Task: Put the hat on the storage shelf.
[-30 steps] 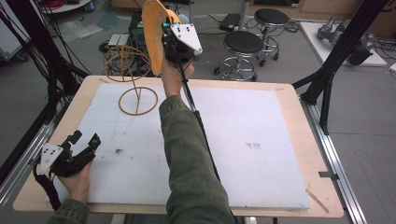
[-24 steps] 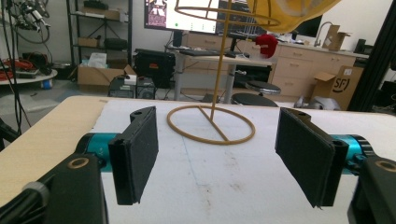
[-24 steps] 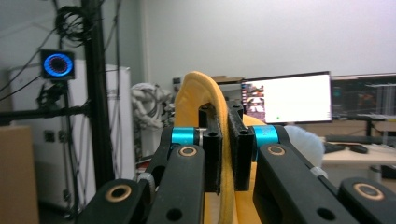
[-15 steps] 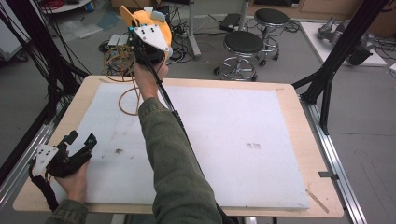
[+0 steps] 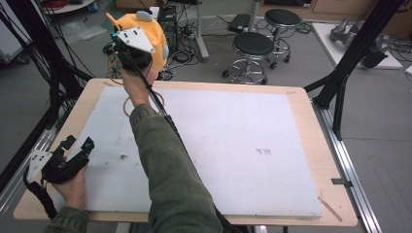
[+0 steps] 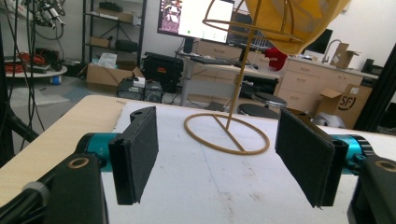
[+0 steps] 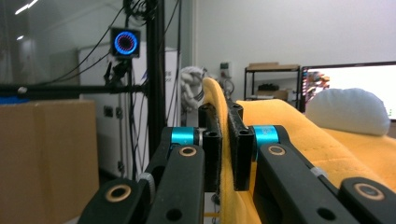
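Since the earlier frame, the right gripper (image 5: 137, 48) has carried the yellow hat (image 5: 148, 30) across toward the left, so that the hat now hangs over the far left edge of the table (image 5: 311, 126), above and beyond the wire stand (image 5: 127, 104). A second ago it was held further right, with the stand's ring in plain view beside the arm; now the sleeve (image 5: 165, 160) covers most of that ring. The left gripper (image 5: 65, 158) has stayed near the table's front left corner.

From the right gripper view, the two black jaws are pinched together on a fold of the yellow hat (image 7: 289, 140), with the cloth squeezed flat between the pads (image 7: 212, 154). A pale rounded ear or pompom (image 7: 348, 112) sits on the hat beyond the jaws.

From the left gripper view, the left gripper (image 6: 217, 158) has its jaws spread wide with nothing between them. They point at the wire stand (image 6: 227, 133), whose ring lies flat on the white mat (image 6: 210, 186) and whose stem rises to a wire frame, with the hat (image 6: 294, 23) hanging above it.
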